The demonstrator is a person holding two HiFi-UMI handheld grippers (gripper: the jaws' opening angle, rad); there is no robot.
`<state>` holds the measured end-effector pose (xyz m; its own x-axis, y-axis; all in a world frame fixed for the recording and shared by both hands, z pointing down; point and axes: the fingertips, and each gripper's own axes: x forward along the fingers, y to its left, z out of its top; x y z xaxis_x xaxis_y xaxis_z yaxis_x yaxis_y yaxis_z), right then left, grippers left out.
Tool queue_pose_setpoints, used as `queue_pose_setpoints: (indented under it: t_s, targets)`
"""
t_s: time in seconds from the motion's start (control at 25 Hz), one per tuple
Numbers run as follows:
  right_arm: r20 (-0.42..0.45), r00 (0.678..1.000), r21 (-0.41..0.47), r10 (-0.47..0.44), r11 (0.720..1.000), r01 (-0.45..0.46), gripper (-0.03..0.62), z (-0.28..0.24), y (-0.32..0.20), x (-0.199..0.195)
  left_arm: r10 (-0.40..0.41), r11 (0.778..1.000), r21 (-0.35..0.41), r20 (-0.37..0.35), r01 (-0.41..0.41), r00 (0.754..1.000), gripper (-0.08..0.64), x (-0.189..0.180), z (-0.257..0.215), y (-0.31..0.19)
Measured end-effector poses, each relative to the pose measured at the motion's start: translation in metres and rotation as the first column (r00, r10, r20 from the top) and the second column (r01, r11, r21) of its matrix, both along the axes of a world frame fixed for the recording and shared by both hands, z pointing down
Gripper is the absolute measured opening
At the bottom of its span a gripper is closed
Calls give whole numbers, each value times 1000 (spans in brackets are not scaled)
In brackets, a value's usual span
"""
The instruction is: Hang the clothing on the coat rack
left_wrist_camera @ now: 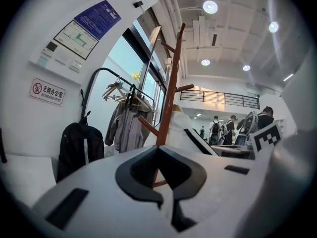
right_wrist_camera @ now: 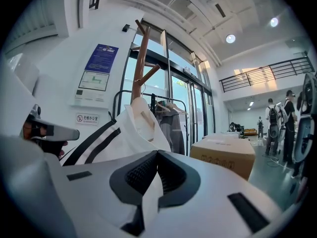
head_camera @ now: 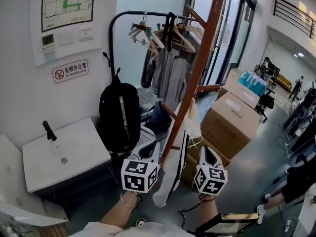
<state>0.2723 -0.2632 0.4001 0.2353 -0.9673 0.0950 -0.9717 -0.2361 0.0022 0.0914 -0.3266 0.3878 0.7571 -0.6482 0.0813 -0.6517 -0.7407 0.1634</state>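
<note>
On a lower peg of the wooden coat rack (head_camera: 206, 48) the white striped garment (head_camera: 165, 186) hangs, right hand-held gripper (head_camera: 207, 151) clamped on its cloth, left hand-held gripper (head_camera: 152, 147) with jaws together beside it; hanging seems nearly done, needing a clean release next.

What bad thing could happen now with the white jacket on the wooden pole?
1. The right gripper is shut on the white jacket; a tug might pull it off the wooden coat rack.
2. The left gripper is shut too, but I cannot tell if it caught cloth, so it may have missed.
3. The rack is tall and thin; pulling could wobble it toward the cardboard boxes.
</note>
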Motion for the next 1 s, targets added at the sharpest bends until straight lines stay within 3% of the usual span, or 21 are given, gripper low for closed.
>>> queue_pose_setpoints:
  t_s: [0.56,1.0]
  targets:
    - [57,991,-7,-124,992,125,22,13,9,27,-147,989,-23,40,148,988,8,21,12,21]
    - [5,980,-17,-198,980,198,21,9,-3,26,-198,979,-36,56,200,979,8,24,15,18]
